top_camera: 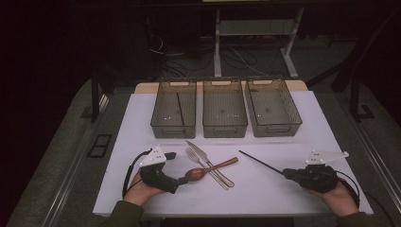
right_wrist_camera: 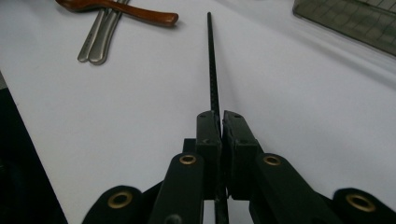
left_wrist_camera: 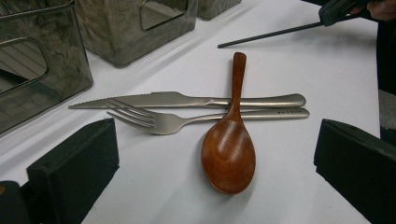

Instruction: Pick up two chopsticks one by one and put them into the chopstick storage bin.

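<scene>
Right gripper [right_wrist_camera: 220, 122] with jaws clamped on a black chopstick [right_wrist_camera: 212, 60] running straight ahead over the white surface [top_camera: 265, 189], left gripper [left_wrist_camera: 215, 163] with jaws spread wide, wooden spoon [left_wrist_camera: 229, 151] lying between them untouched

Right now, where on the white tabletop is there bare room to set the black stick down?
Bare tabletop lies between the cutlery and the right gripper, which is shut on the black stick, and in front of the right-hand bin. It is crowded at centre-left, where the wooden spoon crosses the fork and knife.
</scene>
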Motion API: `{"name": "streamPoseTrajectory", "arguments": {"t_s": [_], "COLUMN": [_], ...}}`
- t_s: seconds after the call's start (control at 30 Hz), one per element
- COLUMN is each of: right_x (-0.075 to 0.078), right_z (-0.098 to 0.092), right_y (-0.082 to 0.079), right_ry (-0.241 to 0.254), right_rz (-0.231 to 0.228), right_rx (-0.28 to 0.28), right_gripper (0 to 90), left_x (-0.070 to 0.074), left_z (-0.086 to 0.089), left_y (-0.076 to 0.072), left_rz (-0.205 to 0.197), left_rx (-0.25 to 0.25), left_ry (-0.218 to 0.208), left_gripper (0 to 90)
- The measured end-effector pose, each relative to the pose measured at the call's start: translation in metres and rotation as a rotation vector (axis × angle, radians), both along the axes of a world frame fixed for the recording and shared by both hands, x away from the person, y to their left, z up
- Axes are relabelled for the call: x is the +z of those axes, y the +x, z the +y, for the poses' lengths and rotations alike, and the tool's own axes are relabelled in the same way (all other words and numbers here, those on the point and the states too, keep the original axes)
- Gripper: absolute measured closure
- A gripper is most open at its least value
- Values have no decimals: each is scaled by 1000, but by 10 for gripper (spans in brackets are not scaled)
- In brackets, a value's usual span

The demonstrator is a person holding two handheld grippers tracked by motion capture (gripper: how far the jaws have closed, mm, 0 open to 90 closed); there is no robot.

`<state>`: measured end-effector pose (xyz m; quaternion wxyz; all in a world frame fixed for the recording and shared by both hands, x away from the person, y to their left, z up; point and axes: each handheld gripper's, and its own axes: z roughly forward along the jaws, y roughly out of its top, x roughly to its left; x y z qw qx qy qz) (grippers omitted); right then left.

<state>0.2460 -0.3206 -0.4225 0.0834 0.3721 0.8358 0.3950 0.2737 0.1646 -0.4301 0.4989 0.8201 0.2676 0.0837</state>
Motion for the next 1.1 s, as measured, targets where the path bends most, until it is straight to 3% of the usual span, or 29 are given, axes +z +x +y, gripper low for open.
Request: {"name": "streamPoseTrajectory", "arguments": {"t_s": [0.5,1.1], "right_x": [18,40], "right_z": [-2,10], "right_y": [8,27], "right_ry": [61,123], "right_rz": [-67,-112], "right_rx": [5,45], "right_gripper": [846,846], "left_x": [0,-1], "left_z": [0,-1], "left_y": [0,0], "left_rz": [0,2], "left_rx": [1,8], "left_ry": [2,-2], "left_gripper": [0,0]}}
